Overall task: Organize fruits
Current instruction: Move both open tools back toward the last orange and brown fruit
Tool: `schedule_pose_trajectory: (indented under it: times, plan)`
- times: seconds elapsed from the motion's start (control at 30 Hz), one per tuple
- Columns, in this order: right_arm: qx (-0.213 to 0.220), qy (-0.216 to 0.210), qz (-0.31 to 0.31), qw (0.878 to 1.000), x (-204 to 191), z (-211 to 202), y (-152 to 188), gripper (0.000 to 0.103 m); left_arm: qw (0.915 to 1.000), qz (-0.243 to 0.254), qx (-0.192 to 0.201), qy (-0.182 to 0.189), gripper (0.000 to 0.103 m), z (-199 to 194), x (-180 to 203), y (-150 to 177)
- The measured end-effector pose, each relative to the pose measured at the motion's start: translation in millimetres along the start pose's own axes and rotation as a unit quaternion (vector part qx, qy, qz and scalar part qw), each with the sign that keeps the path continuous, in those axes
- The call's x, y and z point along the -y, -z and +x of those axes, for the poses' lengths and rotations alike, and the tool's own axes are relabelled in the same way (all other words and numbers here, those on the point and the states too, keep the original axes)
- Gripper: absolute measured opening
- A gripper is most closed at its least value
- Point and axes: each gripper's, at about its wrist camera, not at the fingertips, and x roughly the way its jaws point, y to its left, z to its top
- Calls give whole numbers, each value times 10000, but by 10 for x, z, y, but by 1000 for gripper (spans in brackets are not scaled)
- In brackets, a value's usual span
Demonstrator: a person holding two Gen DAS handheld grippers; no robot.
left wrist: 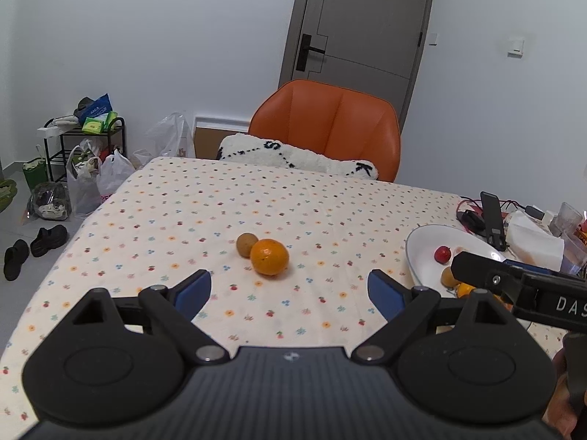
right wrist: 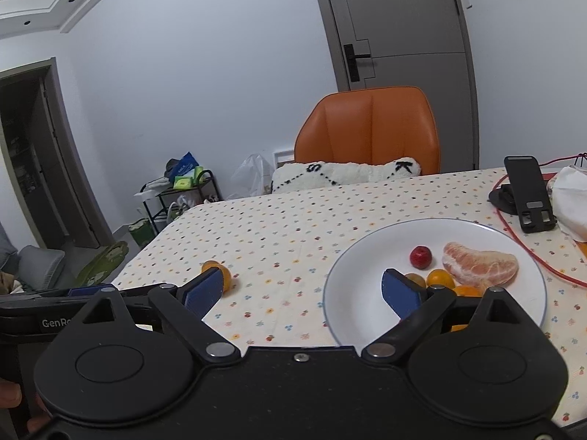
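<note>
An orange [left wrist: 269, 257] lies on the flowered tablecloth, touching a small brown fruit [left wrist: 246, 244] behind it. My left gripper [left wrist: 290, 289] hangs open just in front of them, nothing between its blue pads. The white plate [right wrist: 352, 256] holds a small red fruit [right wrist: 420, 256], a peeled citrus piece [right wrist: 480, 264], a small yellow fruit [right wrist: 439, 278] and a brownish one [right wrist: 416, 279]. My right gripper [right wrist: 302, 291] is open over the plate's left rim, empty. In the right wrist view the orange [right wrist: 223, 275] is partly hidden behind the left finger. The plate [left wrist: 422, 245] appears at right in the left wrist view.
An orange chair [left wrist: 330, 124] with a white cushion [left wrist: 297, 157] stands at the table's far side. A black phone stand [right wrist: 528, 194], red cable [right wrist: 528, 253] and white tissue [right wrist: 572, 198] crowd the right end. Bags and a shelf [left wrist: 84, 139] sit on the floor at left.
</note>
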Motion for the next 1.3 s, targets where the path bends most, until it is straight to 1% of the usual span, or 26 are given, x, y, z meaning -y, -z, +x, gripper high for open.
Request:
schedule_pose_trajectory:
  times: [0.43,0.7,1.03,1.17,1.3]
  plan:
    - [-210,-281,-52,9994,-154,170,64,92,9997,15,-176,-194,91,44,-221,52]
    - [-389,-467,-113,9981,-271,360,36,81,9992,-101,-221,-324,91,139,-402,27]
    - [-638,-652,-118,9958,-359,679,-23,79,9985,-198,-271,-427,91,307,-558,-53]
    - [-758,-719,-86,9945,-391,825,-63,76,9984,-235,-291,-428,90,393,-610,-114]
    - [-853,-768,-95,9933,-437,960,-96,75,9983,-286,-308,-412,89,479,-662,-174]
